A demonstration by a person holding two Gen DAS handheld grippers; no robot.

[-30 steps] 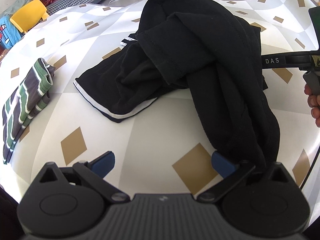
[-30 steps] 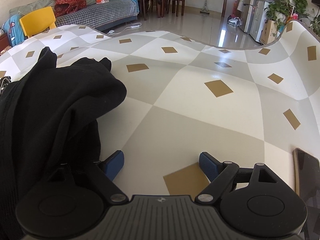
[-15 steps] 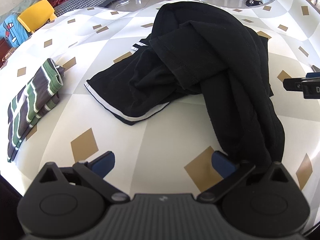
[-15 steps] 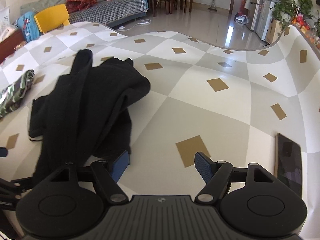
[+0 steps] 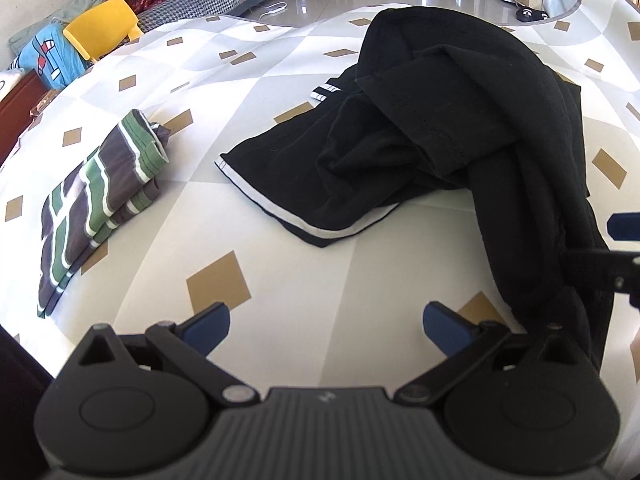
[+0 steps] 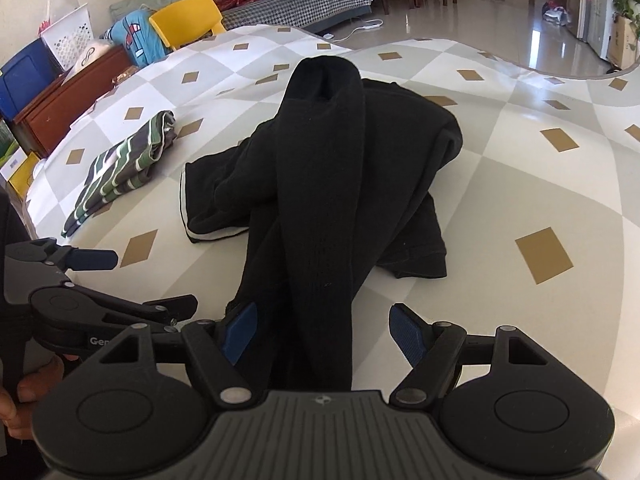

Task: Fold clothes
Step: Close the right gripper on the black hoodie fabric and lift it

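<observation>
A crumpled black garment point(image 5: 460, 128) with a white-striped hem lies in a heap on the checked table point(image 5: 280, 272); it also shows in the right wrist view point(image 6: 340, 184). My left gripper point(image 5: 326, 326) is open and empty over bare table, just left of the garment's near end. My right gripper point(image 6: 326, 332) is open, and a long black fold of the garment runs between its fingers point(image 6: 408, 334). The left gripper also shows at the left of the right wrist view point(image 6: 92, 259).
A folded green-and-grey striped garment point(image 5: 100, 196) lies at the table's left side, also in the right wrist view point(image 6: 120, 168). Beyond the table are a yellow chair point(image 6: 188, 20), a sofa with clothes and a tiled floor.
The right gripper swung left and back from beside the garment, so the garment's near fold now lies between its open fingers. The left gripper drew back slightly and stays open.
</observation>
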